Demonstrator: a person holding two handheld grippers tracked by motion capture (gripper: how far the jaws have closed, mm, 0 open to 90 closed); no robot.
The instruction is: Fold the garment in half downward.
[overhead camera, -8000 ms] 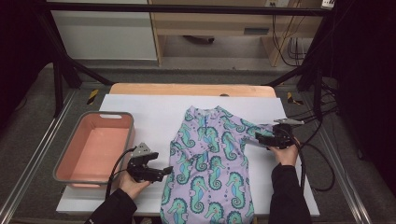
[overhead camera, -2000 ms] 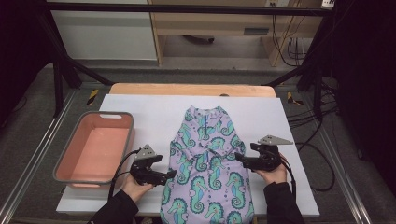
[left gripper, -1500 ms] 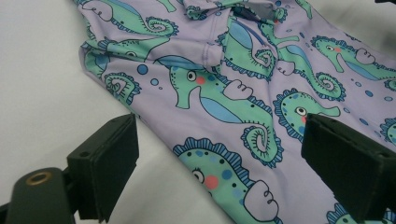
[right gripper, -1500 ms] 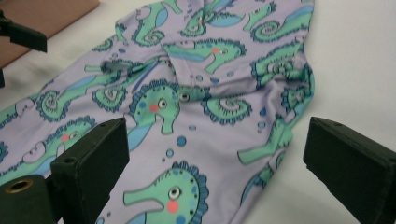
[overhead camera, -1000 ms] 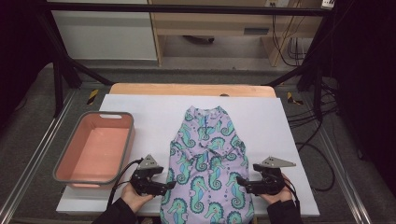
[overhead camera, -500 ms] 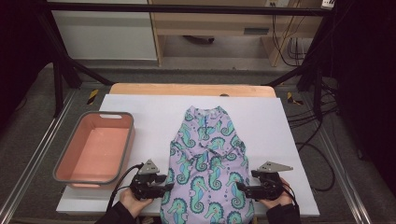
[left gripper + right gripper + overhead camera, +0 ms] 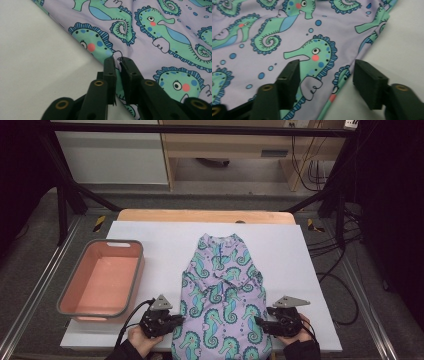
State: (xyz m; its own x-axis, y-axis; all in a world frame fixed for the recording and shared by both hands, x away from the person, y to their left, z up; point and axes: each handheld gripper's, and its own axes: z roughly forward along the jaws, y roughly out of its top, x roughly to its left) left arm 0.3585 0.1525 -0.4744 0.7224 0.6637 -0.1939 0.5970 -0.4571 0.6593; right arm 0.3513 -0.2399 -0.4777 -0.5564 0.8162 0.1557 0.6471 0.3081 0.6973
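A lilac garment (image 7: pixel 222 285) printed with green seahorses lies flat on the white table sheet (image 7: pixel 150 240), neck toward the far side. My left gripper (image 7: pixel 177 320) sits at its lower left edge. Its jaws have just been closing and now pinch the fabric edge (image 7: pixel 110 53) in the left gripper view (image 7: pixel 117 62). At the lower right edge is my right gripper (image 7: pixel 260 322). Its jaws have also just been closing but still stand apart (image 7: pixel 327 72), straddling the garment's edge (image 7: pixel 347 72) without pressing on it.
A pink tub (image 7: pixel 65 300) with a grey rim stands on the left side of the table, close to my left hand. Black cables (image 7: pixel 340 270) trail off the table's right side. A wooden board edge (image 7: pixel 200 215) runs along the back.
Both hands have settled at the garment's lower corners, the right one having come down from the sleeve. Over the last second the left jaws closed onto the edge and the right jaws narrowed.
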